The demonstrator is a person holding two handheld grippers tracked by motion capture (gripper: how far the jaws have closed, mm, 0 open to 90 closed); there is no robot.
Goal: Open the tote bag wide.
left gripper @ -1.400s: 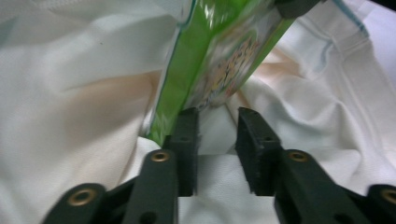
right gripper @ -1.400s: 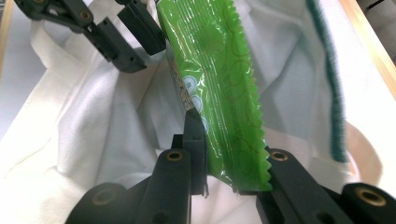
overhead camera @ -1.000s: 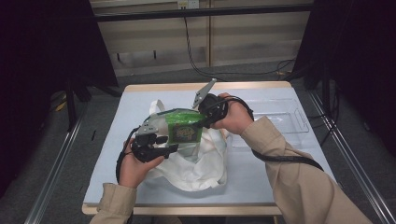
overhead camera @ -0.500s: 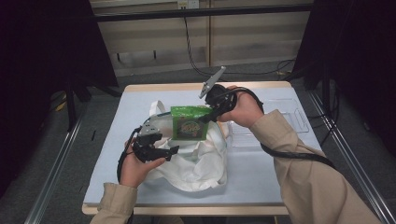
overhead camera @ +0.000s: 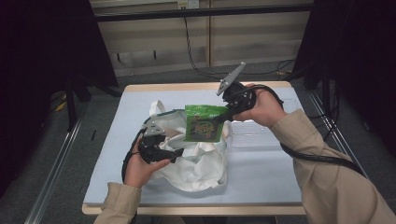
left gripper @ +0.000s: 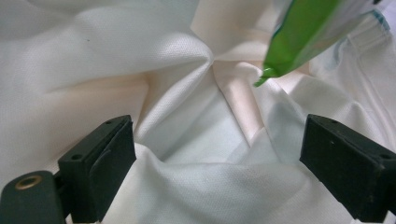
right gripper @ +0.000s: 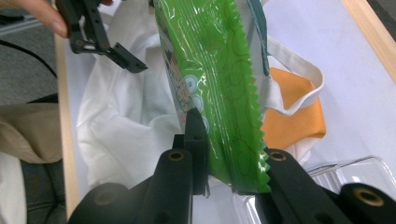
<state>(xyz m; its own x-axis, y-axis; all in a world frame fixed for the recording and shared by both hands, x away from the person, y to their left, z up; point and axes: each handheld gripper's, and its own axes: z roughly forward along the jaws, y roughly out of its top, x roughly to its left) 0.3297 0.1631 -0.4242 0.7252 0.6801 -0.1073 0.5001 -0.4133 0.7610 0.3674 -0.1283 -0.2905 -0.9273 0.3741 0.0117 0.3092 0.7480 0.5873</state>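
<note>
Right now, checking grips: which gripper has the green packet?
The right gripper, jaws shut on the green packet; the left gripper is open over the white bag.

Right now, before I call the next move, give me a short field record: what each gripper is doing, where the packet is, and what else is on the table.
right gripper: shut on the green snack packet, pinching its edge
green snack packet: in the air above the white cloth bag, hanging upright
left gripper: jaws just opened, wide apart over the bag's cloth, gripping nothing
white cloth bag: crumpled on the table, mouth toward the packet
clear plastic tray: on the table to the right of the bag
</note>
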